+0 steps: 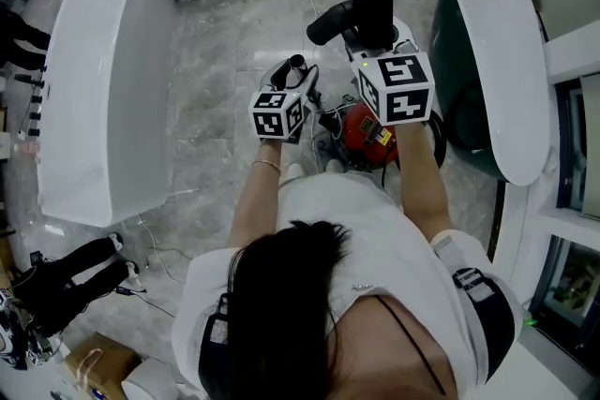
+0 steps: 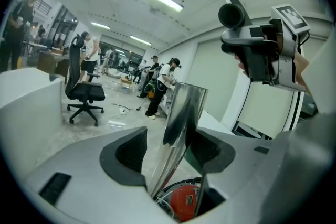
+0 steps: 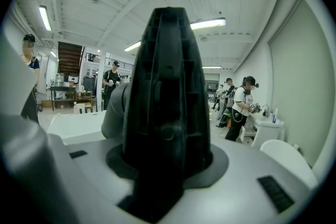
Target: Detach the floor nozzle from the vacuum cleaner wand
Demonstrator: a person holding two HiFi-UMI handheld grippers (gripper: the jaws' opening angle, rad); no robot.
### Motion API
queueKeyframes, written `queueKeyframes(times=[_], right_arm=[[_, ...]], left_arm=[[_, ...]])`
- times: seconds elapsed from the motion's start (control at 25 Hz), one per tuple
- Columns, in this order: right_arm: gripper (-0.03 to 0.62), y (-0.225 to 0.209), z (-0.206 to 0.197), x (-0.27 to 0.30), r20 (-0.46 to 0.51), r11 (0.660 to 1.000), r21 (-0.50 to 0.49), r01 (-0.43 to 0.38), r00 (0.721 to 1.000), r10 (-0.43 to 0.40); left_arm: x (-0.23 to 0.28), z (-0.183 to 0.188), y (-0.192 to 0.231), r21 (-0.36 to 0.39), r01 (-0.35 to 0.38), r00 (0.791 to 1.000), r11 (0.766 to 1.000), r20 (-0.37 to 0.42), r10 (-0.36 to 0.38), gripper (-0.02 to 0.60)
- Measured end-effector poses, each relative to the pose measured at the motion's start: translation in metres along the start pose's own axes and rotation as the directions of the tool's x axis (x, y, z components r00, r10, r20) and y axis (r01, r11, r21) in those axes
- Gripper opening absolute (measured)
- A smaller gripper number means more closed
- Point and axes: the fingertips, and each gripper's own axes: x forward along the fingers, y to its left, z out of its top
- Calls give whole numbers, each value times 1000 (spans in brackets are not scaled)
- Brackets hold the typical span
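- Wand (image 2: 181, 113): only the shiny upper stretch and its open top end show in the left gripper view. The lower part drops out of sight behind the jaws. In the head view it is a small sliver by the left gripper (image 1: 302, 81), hard to make out.
- Red body (image 1: 364, 134): mostly covered by the grippers and forearms. The wires beside it are a tangle I can't sort.
- Label (image 1: 382, 137) on the red body: yellow, print too small to read.
- Cubes (image 1: 403, 87): black-and-white square patterns.
- Left gripper: jaws wide apart, wand standing between them, left pad clear of it, not clamped.
- Right gripper (image 3: 165, 162): clamped on the black nozzle (image 3: 165, 86), which fills its view and blocks much of the room behind.
- Nozzle is off the wand, held above and to the right of the wand's open end, apart from it.
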Motion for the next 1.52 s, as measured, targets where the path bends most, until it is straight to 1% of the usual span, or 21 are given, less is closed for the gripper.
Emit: queueKeyframes(times=[0.16,0.32,0.36,0.52,0.72,0.84,1.16,1.36,1.52], right_arm=[[181,-2,-9,-4,-3,1000,26,5,1000,-5],[181,-3,-19,-8,0,999,43,6,1000,-6],[181,-4,-20,-8,-2,999,52,8,1000,-8],[181,-5,-27,-13,-9,997,79,18,1000,-18],[181,-7,-37,-18,-21,995,100,24,1000,-22],[181,-7,-44,-20,-31,993,113,31,999,-27],[181,-5,-59,-27,-51,990,132,48,998,-42],[181,-6,-68,-31,-53,985,159,65,997,-57],[181,-6,-74,-34,-56,983,165,77,996,-69]], left_arm=[[-14,12,-4,-3,-7,999,1000,45,8,241],[-35,18,-9,49,-38,999,998,40,36,241],[-41,21,-9,42,-49,997,998,53,46,241],[-67,41,-9,-22,-70,989,997,132,73,241],[-88,56,-17,-5,-105,980,994,171,104,241],[-97,67,-22,-18,-113,972,993,204,114,241],[-107,82,-31,-15,-129,964,992,232,129,239],[-102,81,-37,-14,-119,968,993,222,119,237],[-99,83,-46,6,-104,970,995,220,100,226]])
